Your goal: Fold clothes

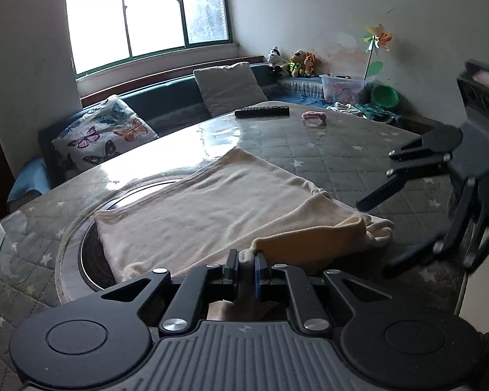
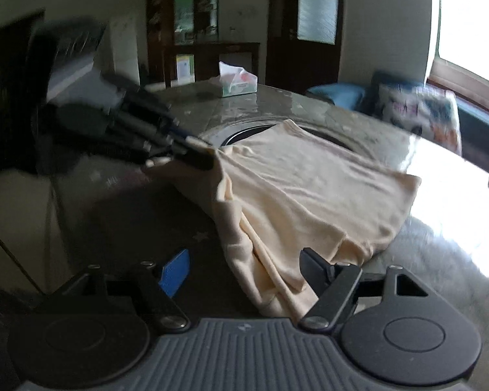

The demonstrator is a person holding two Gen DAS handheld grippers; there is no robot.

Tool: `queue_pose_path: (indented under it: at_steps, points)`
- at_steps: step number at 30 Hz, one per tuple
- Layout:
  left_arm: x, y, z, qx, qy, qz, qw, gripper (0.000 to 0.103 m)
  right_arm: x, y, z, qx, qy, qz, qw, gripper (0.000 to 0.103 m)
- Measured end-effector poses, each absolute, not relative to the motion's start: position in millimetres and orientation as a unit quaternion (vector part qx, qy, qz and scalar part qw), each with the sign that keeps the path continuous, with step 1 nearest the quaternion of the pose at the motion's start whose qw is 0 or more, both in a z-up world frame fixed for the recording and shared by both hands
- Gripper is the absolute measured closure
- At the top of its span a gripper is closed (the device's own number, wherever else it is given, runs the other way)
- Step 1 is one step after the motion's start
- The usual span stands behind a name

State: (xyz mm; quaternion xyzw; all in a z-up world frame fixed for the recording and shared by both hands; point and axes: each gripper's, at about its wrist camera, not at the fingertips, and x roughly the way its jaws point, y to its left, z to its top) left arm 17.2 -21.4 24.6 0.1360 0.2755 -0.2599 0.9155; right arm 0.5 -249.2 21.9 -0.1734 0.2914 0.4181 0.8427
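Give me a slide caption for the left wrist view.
Left gripper pinches cream garment on table; right gripper open.

Soft matt cream cloth garment point(image 1: 212, 208) (faintly ribbed, creased), glossy glass-smooth tabletop point(image 1: 166, 159) over quilted star-print fabric, matt black plastic left gripper point(image 1: 246, 265) with shiny metal rivets, ribbed grey housing.

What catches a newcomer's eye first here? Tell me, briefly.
The cream garment spread across the middle of the glass-topped table. The left hand-held gripper is clamped on its near edge, lifting a fold, while the right hand-held gripper stands open beside the cloth. Behind, a butterfly cushion sits under the bright window.
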Motion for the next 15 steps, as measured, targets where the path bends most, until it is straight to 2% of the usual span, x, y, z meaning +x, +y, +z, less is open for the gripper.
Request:
queue_pose_path:
  at_steps: [2,4,5,7,12,15]
  points:
    - [17.6,-20.6,24.7,0.134,0.278,-0.259,0.915,0.093,-2.3,-237.8,15.3,-0.207,0.283,0.406,0.844,0.038]
    - [15.8,-19.5,24.3,0.131,0.278,-0.262,0.915,0.093,-1.6,-230.1,10.0,-0.233,0.283,0.392,0.844,0.062]
    - [13.9,-19.0,23.7,0.131,0.278,-0.264,0.914,0.093,0.3,-227.8,7.9,-0.239,0.287,0.385,0.844,0.067]
    - [9.1,-17.6,22.1,0.132,0.278,-0.268,0.913,0.091,6.0,-228.2,8.8,-0.225,0.298,0.378,0.847,0.086]
    - [-11.3,-9.1,16.4,0.133,0.276,-0.266,0.914,0.086,26.2,-239.7,25.1,-0.141,0.331,0.375,0.855,0.093]
    - [-24.7,-5.1,11.7,0.143,0.273,-0.257,0.916,0.070,37.5,-244.1,34.7,-0.105,0.339,0.374,0.857,0.094]
